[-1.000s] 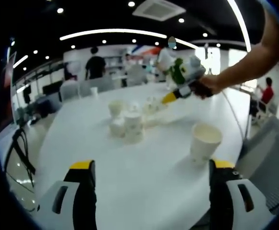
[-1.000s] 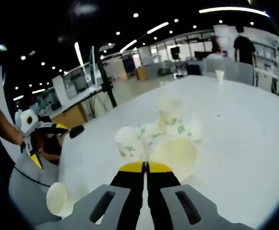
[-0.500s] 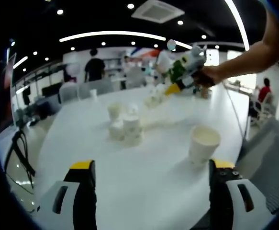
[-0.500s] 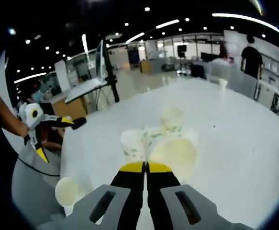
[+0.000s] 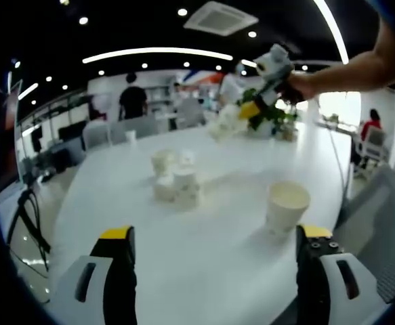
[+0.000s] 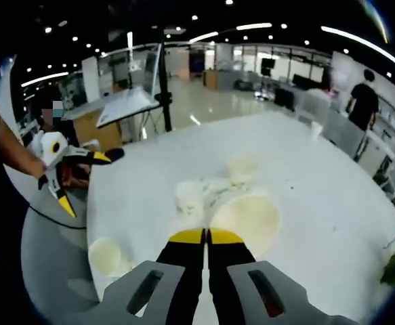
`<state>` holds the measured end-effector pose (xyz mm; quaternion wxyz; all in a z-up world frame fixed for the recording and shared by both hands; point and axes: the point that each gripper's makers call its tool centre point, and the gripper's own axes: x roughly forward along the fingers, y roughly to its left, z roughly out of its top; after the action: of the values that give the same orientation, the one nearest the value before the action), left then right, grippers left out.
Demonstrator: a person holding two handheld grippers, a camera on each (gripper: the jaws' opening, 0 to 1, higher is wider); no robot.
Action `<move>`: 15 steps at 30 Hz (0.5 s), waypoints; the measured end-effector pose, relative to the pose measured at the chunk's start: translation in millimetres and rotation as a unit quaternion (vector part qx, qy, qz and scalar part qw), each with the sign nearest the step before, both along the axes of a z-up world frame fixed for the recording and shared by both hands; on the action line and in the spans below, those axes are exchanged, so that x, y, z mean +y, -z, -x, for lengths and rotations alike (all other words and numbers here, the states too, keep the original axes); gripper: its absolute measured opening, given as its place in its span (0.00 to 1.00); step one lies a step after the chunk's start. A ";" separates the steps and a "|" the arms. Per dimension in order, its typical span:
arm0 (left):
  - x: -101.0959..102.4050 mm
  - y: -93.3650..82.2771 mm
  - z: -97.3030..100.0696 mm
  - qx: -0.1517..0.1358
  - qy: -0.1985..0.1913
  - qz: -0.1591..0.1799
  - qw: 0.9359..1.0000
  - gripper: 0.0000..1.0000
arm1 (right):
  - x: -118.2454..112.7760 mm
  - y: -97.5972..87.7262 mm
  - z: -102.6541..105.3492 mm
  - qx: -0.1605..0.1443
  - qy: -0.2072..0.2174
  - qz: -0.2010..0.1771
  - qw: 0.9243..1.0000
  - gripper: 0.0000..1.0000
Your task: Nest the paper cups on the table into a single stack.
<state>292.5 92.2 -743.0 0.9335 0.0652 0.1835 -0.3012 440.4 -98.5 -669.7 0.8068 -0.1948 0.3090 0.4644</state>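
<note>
I had the right gripper (image 6: 206, 235) lifted well above the table (image 6: 333, 203), its jaws pressed together on the rim of a paper cup (image 6: 246, 218) whose open mouth faced the camera just beyond the yellow tips; I judged I held it high so it could be carried clear of the others and brought down over a mate. In the left gripper view that same gripper (image 5: 250, 110) hung in the air with the cup (image 5: 225, 122) at its tip, far beyond the cluster of cups (image 5: 173, 177) standing near the middle of the table (image 5: 204, 264). The left gripper (image 5: 214, 237) sat low at the table's near edge with its jaws spread wide and nothing between them, which read to me as waiting its turn. A single cup (image 5: 286, 206) stood upright, mouth up, just ahead of the right-hand jaw and a little inside it, near but not touching. In the right gripper view the cluster (image 6: 214, 186) lay on the table beneath the held cup, the lone cup (image 6: 107, 256) stood apart near the edge, and the left gripper (image 6: 82, 166) hovered off that edge. No stack had been formed yet, so I reckoned the nesting was barely begun.
</note>
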 end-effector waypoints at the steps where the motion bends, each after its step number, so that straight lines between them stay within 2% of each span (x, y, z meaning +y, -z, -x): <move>1: -0.1 -0.3 0.0 -0.001 0.000 0.000 1.000 0.97 | -3.9 -2.2 0.1 0.010 -0.001 0.018 1.000 0.00; 3: 0.2 -0.3 0.1 -0.001 -0.001 0.001 1.000 0.98 | -1.8 -12.2 -6.7 0.004 0.001 0.014 1.000 0.00; 6: 0.5 -0.3 -0.1 0.000 -0.002 0.001 1.000 0.98 | -2.1 -17.8 -9.4 0.003 0.002 0.023 1.000 0.00; 10: 0.8 1.4 -0.2 0.004 -0.003 0.000 1.000 0.98 | -2.1 -22.1 -10.6 -0.005 -0.005 0.049 0.999 0.00; 15: -0.5 1.7 0.4 0.004 0.000 -0.005 1.000 0.98 | -5.7 -36.0 -14.1 -0.023 -0.033 0.099 0.994 0.00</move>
<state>292.1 91.6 -744.7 0.9326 0.0682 0.1884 -0.3002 454.5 -104.2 -633.7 0.7749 -0.2943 0.3282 0.4529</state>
